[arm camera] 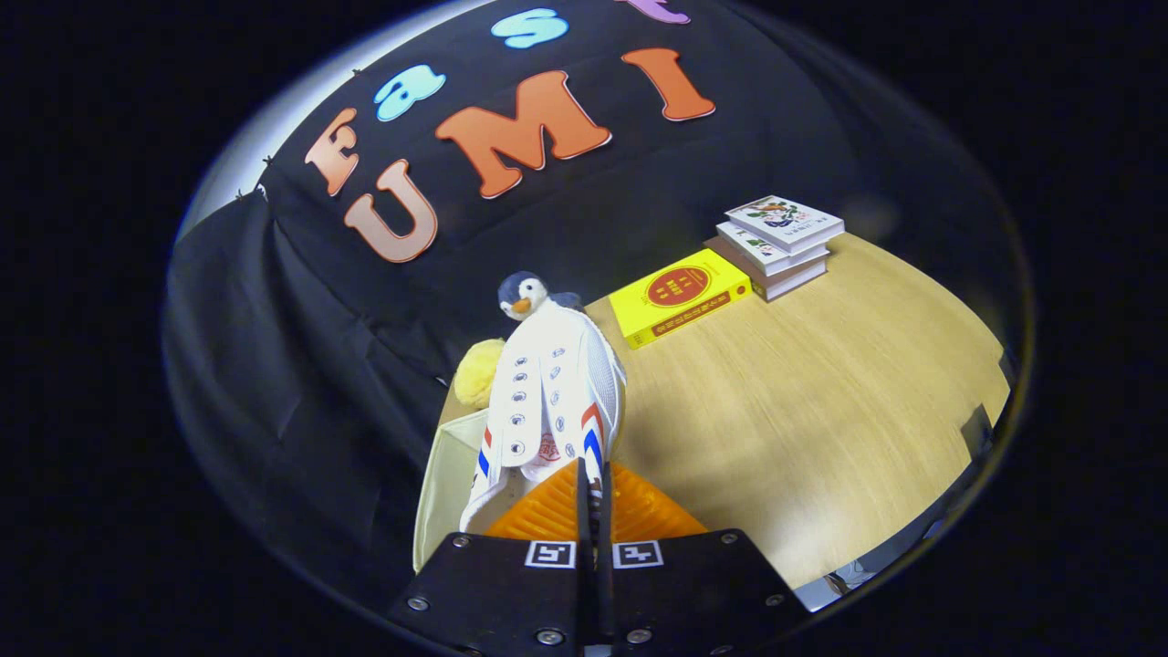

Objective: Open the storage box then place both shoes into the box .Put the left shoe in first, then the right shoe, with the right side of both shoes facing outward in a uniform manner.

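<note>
Gripper view looks along the gripper (593,474) at a white shoe (547,401) with red and blue stripes. The two fingers are drawn almost together, and they seem to pinch a thin edge at the near end of the shoe, likely the heel collar. The shoe points away from the fingers, toward the far wall, with its eyelet rows facing up.

Just left of the shoe and partly under it is the pale wall of the storage box (438,493), which looks open. The shoe sits at the box's right edge, over the line between box and wooden table (821,411).

To do this step well, I would keep the pinch firm, carry the shoe left until it is fully over the box, lower it level, and check which side faces outward before letting go.

Much is hard to read. The fingers cover the grip point, so the hold itself is a guess. The box floor and its lid are hidden, and I cannot tell whether this is the left or right shoe.

Beyond the shoe stand a toy penguin (523,297) and a yellow fluffy ball (479,370). Far right lie a yellow book (680,297) and a stack of books (780,245).
</note>
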Available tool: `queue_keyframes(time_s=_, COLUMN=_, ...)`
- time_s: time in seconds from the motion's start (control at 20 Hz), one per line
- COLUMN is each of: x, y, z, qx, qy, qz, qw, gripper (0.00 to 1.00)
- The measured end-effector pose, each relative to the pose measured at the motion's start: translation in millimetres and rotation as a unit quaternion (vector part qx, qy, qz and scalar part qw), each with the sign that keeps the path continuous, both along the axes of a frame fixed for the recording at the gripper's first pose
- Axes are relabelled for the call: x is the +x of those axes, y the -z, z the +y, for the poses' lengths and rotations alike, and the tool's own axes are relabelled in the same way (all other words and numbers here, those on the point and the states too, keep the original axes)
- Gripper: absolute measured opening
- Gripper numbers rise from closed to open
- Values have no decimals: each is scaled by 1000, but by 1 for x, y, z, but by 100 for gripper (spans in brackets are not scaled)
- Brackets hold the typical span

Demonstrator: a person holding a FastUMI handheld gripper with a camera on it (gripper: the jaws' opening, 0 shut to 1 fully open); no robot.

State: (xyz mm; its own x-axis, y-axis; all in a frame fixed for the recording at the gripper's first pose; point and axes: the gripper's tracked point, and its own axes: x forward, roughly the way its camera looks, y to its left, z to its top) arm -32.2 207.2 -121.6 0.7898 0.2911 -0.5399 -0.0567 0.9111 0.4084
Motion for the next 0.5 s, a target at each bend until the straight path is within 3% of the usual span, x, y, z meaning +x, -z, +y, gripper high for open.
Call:
queue_keyframes(time_s=0.25, x=-8, y=19, z=65, qx=-28, qy=-20, qz=4, qw=999, gripper=0)
queue_keyframes(time_s=0.5, x=-9, y=51, z=91, qx=-84, qy=-19, qz=22, qw=996, gripper=1)
